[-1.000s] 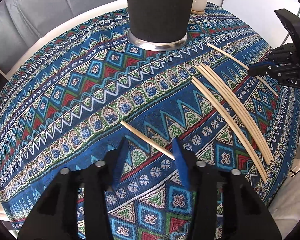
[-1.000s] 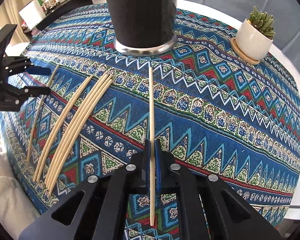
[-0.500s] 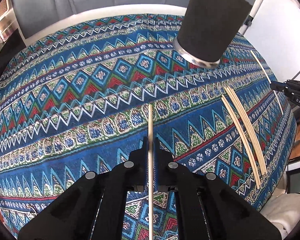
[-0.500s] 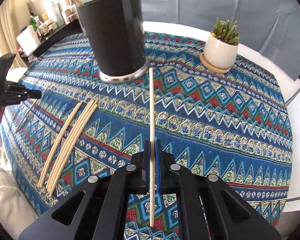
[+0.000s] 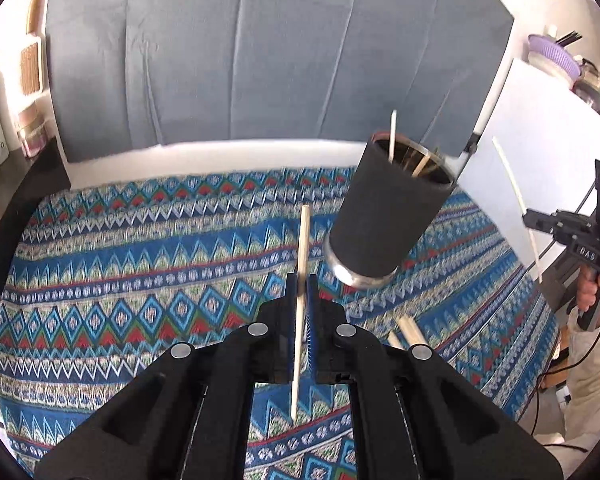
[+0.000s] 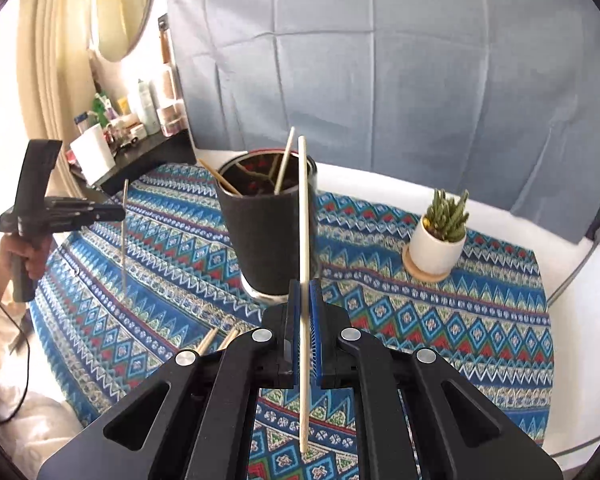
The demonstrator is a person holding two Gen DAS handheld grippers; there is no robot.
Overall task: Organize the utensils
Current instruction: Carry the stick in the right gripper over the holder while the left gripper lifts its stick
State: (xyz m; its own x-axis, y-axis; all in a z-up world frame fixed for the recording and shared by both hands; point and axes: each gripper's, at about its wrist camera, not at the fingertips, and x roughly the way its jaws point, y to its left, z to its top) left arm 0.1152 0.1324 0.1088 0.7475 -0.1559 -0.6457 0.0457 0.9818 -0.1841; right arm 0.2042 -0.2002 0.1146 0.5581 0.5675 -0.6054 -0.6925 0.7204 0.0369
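Both claws clamped on one chopstick each, lifted off tabletop [image 6: 500,320] near black cup [image 6: 268,240]: left claw [image 5: 302,304] w/ chopstick [image 5: 300,300], right claw [image 6: 305,312] w/ chopstick [image 6: 305,240]. Prob light, stiff, smooth; mid-shaft grip limits pivoting.

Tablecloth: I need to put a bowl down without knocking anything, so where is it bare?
Bare: the wide stretch of tablecloth left of the black cup, and the strip between the cup and the potted plant. Crowded: the near edge, where loose chopsticks lie.
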